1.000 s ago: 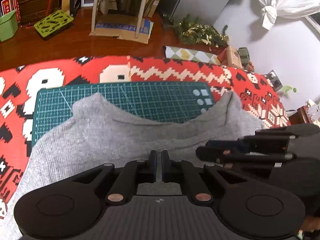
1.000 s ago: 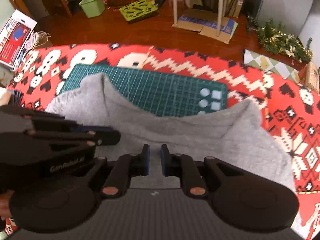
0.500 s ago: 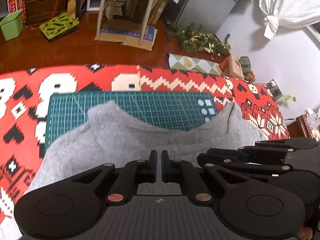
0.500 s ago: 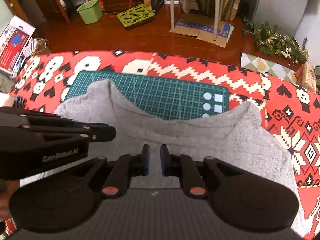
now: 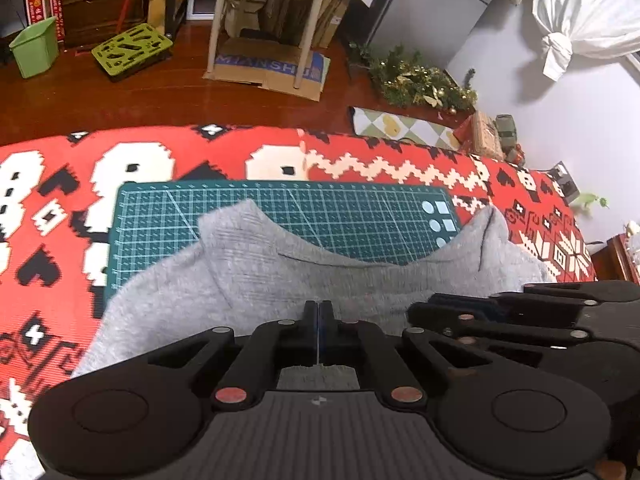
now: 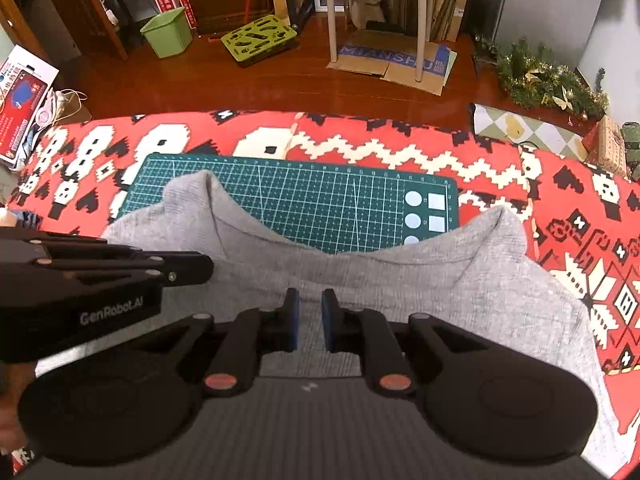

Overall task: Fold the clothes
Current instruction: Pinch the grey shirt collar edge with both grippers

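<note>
A grey knit sweater (image 5: 280, 280) lies over the near part of a green cutting mat (image 5: 320, 208), its far edge rising to two peaks. My left gripper (image 5: 319, 312) is shut on the sweater's near edge, pads almost touching, cloth showing just behind them. The right gripper (image 5: 424, 312) sits close beside it on the right. In the right wrist view the right gripper (image 6: 310, 312) pinches grey sweater (image 6: 400, 280) cloth that fills a narrow gap between its blue pads. The left gripper (image 6: 192, 270) is alongside on the left. The sweater's near part is hidden under both tools.
A red, white and black patterned cover (image 6: 400, 148) spreads over the table around the mat (image 6: 320, 200). Beyond its far edge is wooden floor with a green bin (image 6: 168, 36), a chair's legs (image 6: 420, 40), flattened cardboard (image 6: 392, 60) and a tinsel garland (image 6: 548, 80).
The left gripper's pads have closed from a small gap to almost touching. The sweater's far edge has slid toward me, baring more of the mat. The right gripper's gap looks unchanged.
</note>
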`<state>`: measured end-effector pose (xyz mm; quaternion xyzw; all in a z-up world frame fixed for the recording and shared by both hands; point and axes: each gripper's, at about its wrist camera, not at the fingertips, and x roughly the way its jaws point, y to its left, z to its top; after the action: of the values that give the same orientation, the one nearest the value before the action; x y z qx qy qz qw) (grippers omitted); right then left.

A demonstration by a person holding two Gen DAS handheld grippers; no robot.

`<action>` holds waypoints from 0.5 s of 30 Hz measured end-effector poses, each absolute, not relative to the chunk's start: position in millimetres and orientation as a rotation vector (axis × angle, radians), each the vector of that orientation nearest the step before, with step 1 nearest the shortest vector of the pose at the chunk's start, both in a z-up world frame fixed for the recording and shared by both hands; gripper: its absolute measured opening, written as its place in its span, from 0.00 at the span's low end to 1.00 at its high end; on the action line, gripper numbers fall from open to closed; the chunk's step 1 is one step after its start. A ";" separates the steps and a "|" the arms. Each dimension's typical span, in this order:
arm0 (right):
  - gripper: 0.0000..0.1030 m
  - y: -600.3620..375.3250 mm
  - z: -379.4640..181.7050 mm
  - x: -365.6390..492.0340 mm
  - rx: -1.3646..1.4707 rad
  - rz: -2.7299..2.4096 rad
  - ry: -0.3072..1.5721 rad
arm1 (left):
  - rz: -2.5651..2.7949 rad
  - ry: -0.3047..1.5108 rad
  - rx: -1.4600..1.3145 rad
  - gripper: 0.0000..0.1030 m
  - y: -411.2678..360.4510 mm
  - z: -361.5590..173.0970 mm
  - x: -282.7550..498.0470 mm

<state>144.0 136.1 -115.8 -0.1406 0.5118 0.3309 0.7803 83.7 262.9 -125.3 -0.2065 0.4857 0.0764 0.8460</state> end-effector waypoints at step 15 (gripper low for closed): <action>0.14 165.4 -107.6 135.9 -0.290 0.762 1.101 | 0.212 1.042 -0.469 0.01 286.1 -122.2 77.3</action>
<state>135.9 165.4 -107.6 -0.1339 0.5085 0.3520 0.7743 77.3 286.1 -122.2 -0.2213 0.4922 0.1003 0.8358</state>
